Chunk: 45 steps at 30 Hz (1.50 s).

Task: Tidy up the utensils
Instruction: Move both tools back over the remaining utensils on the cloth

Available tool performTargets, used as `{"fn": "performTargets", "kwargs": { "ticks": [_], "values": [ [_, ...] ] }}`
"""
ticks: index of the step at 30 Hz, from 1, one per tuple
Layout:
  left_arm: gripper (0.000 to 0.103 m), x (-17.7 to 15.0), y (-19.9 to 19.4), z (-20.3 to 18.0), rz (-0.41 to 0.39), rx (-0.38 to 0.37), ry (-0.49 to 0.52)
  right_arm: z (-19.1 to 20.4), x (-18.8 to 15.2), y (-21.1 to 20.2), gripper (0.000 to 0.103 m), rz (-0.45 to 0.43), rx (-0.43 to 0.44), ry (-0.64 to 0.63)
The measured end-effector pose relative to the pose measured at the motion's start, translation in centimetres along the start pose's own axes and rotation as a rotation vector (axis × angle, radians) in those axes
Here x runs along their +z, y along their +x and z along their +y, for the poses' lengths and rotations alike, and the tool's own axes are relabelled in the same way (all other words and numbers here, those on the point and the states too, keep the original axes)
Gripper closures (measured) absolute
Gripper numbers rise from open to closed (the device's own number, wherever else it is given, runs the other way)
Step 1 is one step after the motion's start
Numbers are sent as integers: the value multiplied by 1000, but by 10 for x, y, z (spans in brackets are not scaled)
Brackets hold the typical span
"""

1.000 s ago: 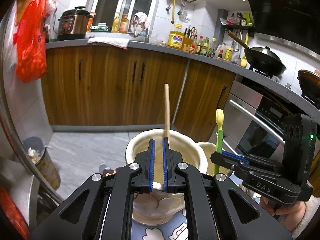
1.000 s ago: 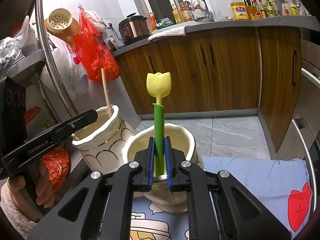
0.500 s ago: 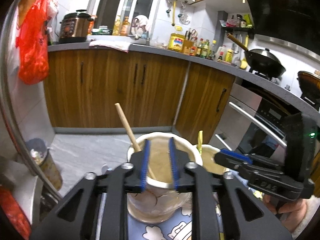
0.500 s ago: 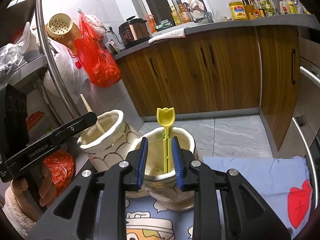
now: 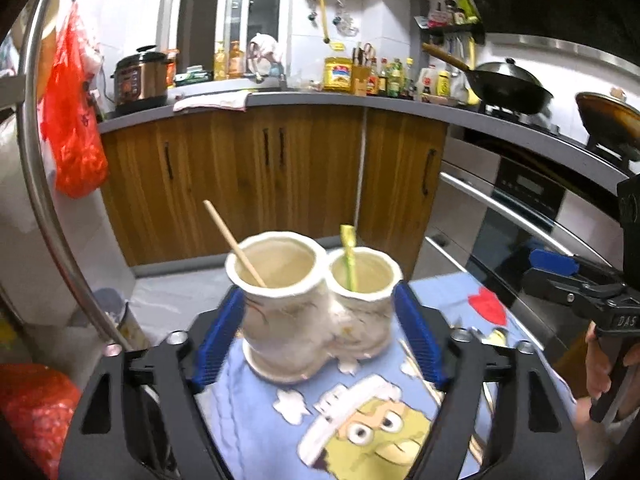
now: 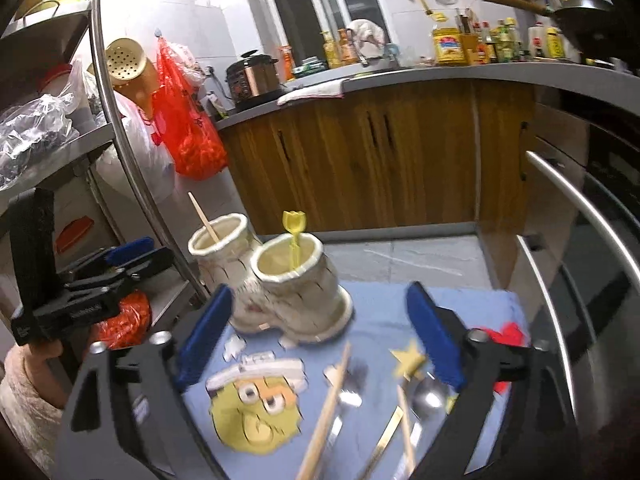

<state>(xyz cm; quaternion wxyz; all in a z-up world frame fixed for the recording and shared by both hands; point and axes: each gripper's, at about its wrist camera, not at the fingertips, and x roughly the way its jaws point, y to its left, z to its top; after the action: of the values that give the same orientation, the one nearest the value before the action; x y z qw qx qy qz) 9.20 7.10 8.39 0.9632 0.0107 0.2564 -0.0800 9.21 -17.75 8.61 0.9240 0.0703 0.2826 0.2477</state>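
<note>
With both the left gripper point(image 5: 320, 336) and right gripper point(image 6: 320, 340) spread wide and empty, next target the loose chopstick point(image 6: 326, 412) at lower centre; holders point(image 6: 280, 280) stand at frame centre.

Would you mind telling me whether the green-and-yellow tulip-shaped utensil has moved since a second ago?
Yes. The green-and-yellow tulip-shaped utensil has dropped lower into the right cream ceramic holder, released by the right hand-held gripper, now open.

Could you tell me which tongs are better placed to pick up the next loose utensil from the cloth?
Right. The right tongs hang open directly above the wooden chopstick and spoon; the left tongs face the holders.
</note>
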Motion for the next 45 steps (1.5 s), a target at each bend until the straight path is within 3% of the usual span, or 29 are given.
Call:
{"fn": "performTargets", "kwargs": {
  "ticks": [7, 10, 14, 23, 27, 31, 38, 40, 45],
  "values": [
    [14, -20, -12, -47, 45, -78, 27, -36, -41, -39, 5, 17, -110, 53],
    [12, -35, -5, -67, 73, -131, 34, -50, -60, -43, 5, 42, -174, 59],
    [12, -59, 19, -88, 138, -137, 62, -63, -79, -41, 5, 66, -224, 56],
    [12, -95, 56, -87, 240, -132, 46, -79, -108, -22, 5, 110, -316, -18],
    [12, -104, 75, -81, 297, -144, 9, -85, -114, -8, 8, 160, -312, -12],
    [12, -113, 94, -79, 373, -166, -28, -85, -117, 4, 27, 208, -303, -23],
    [15, -120, 104, -93, 411, -203, -9, -75, -124, 24, 70, 290, -290, -67],
    [22, -121, 105, -97, 419, -210, 1, -76, -124, 26, 78, 298, -285, -58],
    [43, -123, 106, -98, 423, -209, -6, -81, -125, 30, 86, 318, -272, -36]
  ]
}}
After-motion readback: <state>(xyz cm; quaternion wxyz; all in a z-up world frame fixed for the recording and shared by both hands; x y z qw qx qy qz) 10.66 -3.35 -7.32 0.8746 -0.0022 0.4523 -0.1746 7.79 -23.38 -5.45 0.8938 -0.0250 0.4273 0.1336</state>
